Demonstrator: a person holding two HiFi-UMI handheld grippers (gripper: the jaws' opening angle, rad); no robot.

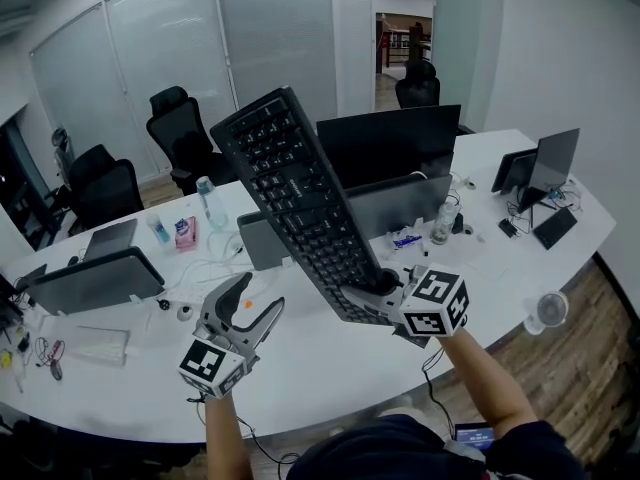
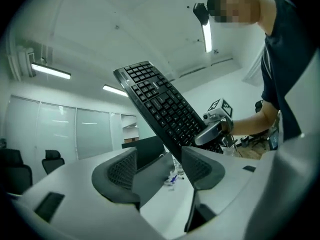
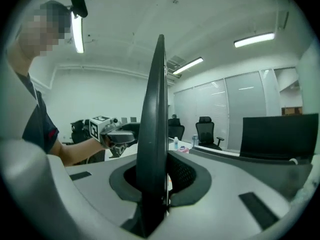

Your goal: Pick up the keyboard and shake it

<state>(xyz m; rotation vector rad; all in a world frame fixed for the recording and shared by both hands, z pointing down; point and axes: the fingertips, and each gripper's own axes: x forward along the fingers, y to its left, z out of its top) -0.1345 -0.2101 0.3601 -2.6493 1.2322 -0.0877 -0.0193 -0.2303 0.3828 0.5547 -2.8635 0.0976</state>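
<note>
— Where is the keyboard (image 1: 300, 203)?
— Raised, tilted over the white desk (image 1: 330, 373); my right gripper (image 1: 376, 288) clamps its slim black end between ribbed pads (image 3: 186, 176). My left gripper (image 1: 258, 296) gapes, holding nothing.

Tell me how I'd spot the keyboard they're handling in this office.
Start at the long white desk curving across the room. Above its near edge, the right hand-held gripper is clamped on one end of a black keyboard. It alone is lifted off the desk, tilted steeply upward.
</note>
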